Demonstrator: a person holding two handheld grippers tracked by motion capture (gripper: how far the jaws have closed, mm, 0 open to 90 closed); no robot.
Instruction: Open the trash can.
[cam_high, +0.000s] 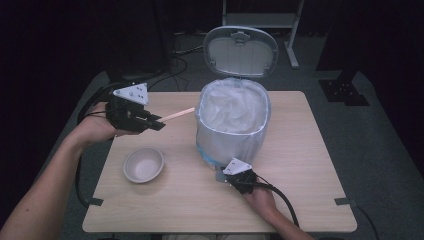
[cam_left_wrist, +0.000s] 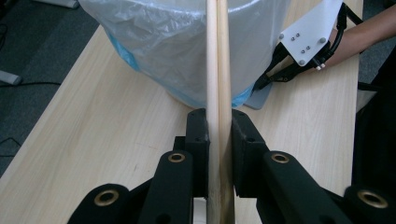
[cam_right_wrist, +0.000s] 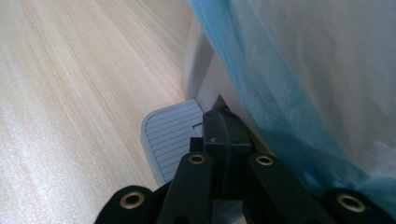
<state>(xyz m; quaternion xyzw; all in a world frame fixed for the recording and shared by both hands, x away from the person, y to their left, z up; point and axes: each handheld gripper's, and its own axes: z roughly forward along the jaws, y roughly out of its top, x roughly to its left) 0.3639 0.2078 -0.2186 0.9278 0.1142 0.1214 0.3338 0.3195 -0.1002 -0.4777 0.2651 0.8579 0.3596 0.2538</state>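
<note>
A pair of pale wooden chopsticks (cam_high: 176, 114) is held above the left part of the table, lying almost level, with the free ends pointed toward the bin (cam_high: 232, 125). The two sticks are pressed side by side. The bin is a grey pedal bin standing upright at the middle of the table. It is lined with a whitish plastic bag (cam_left_wrist: 177, 42), whose blue edge hangs low on the outside. Its lid (cam_high: 240, 51) is raised fully open. The ribbed grey pedal (cam_right_wrist: 170, 135) is pressed down.
</note>
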